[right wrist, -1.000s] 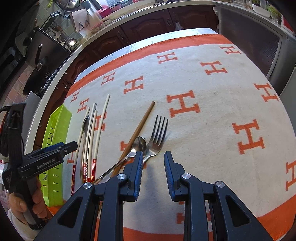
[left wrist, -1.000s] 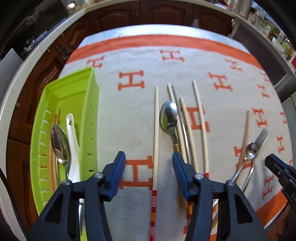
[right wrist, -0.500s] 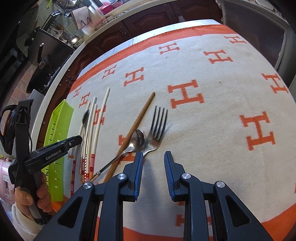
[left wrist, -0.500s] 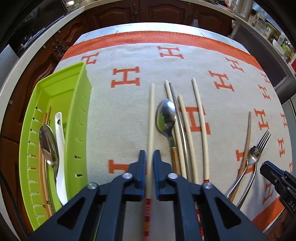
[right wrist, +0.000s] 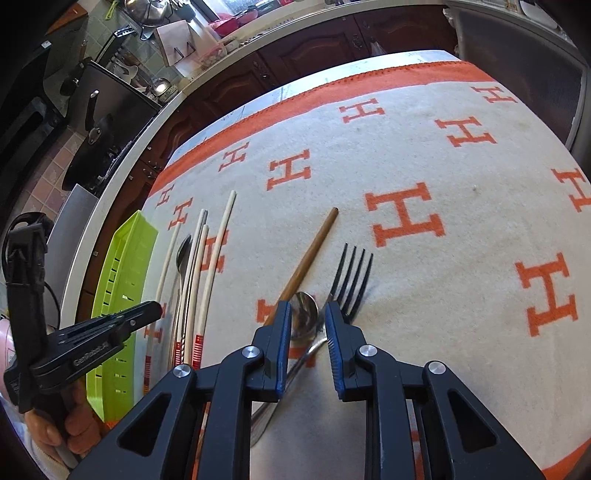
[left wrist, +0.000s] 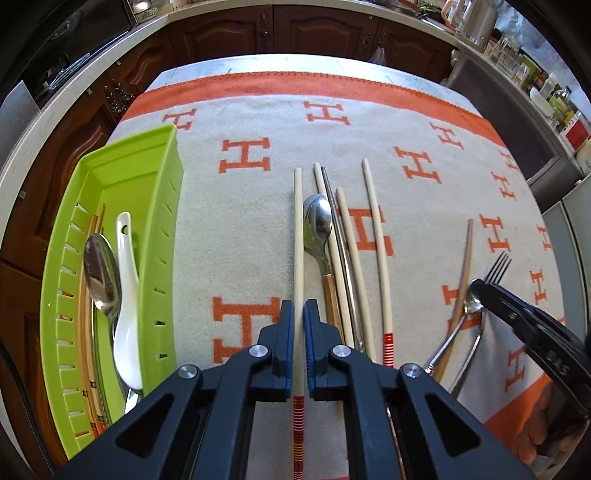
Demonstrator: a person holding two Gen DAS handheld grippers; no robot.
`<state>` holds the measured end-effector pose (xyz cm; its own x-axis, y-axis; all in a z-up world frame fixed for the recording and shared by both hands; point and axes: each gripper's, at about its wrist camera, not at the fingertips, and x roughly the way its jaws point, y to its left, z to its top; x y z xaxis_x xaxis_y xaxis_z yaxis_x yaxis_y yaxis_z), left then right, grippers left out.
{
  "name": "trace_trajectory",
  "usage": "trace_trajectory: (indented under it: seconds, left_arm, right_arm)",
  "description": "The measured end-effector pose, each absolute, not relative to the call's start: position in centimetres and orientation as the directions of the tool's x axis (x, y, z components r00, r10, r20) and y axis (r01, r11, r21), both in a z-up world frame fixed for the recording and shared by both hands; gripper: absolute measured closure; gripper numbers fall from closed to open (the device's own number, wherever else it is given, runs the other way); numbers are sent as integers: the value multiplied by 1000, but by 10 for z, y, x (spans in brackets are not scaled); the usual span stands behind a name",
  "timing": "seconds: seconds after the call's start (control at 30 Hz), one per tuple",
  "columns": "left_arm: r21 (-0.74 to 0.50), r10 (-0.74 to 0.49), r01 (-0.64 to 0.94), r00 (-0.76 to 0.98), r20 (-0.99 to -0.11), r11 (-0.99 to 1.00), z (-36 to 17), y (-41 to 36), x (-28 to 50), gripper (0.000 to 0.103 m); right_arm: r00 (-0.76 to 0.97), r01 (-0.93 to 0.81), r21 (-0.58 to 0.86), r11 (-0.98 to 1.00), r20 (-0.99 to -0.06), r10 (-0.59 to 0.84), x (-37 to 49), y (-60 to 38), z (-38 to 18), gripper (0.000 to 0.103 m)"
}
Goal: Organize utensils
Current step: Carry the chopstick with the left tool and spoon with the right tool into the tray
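Note:
My left gripper (left wrist: 299,314) is shut on a cream chopstick (left wrist: 298,229) with a red-striped end, lying leftmost in a row of utensils. Beside it lie a metal spoon with a wooden handle (left wrist: 317,225) and several more chopsticks (left wrist: 376,240). The green tray (left wrist: 162,177) at the left holds a metal spoon (left wrist: 99,269), a white ceramic spoon (left wrist: 125,295) and wooden chopsticks. My right gripper (right wrist: 306,317) is open, its fingers either side of a small metal spoon (right wrist: 304,317), with a dark fork (right wrist: 352,277) and a brown chopstick (right wrist: 310,254) beside it.
Everything lies on a cream blanket with orange H marks (right wrist: 406,218) covering the table. Dark wooden cabinets (left wrist: 295,33) stand beyond the far edge. A counter with pots and kitchenware (right wrist: 147,74) runs along the left in the right wrist view.
My left gripper closed from wide open onto the leftmost cream chopstick. My right gripper moved forward over the small spoon, staying open.

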<state>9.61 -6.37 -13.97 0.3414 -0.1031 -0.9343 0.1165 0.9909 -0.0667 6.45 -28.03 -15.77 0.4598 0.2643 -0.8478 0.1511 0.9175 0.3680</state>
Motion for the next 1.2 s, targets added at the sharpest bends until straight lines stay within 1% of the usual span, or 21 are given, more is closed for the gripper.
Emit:
trace_trajectory:
  seconds: [0.03, 0.2, 0.4, 0.6, 0.83, 1.03, 1.2]
  left_arm:
    - [-74, -110, 116, 342, -933, 991, -138, -63, 95, 100]
    - [-94, -130, 116, 353, -927, 989, -130, -60, 91, 100]
    - [-112, -149, 118, 383, -912, 987, -116, -52, 82, 100]
    - [-127, -165, 119, 412, -896, 985, -101, -42, 68, 100]
    - [-149, -179, 102, 461, -869, 984, -76, -19, 46, 100]
    - [-144, -148, 49, 522, -840, 988, -49, 19, 35, 100]
    - [-131, -97, -24, 549, -830, 991, -41, 56, 36, 100]
  right_arm:
    - [462, 148, 364, 920, -848, 261, 65, -278, -159, 86]
    - [471, 133, 344, 929, -847, 247, 69, -272, -162, 99]
    - [515, 126, 377, 918, -815, 264, 62, -275, -153, 101]
    - [582, 79, 404, 911, -761, 288, 45, -276, -117, 101]
    - [628, 9, 402, 915, -714, 308, 31, -258, -74, 101]
    - [669, -82, 400, 913, -657, 347, 20, -227, -25, 101]
    - [663, -175, 401, 899, -627, 409, 25, -188, 6, 101]
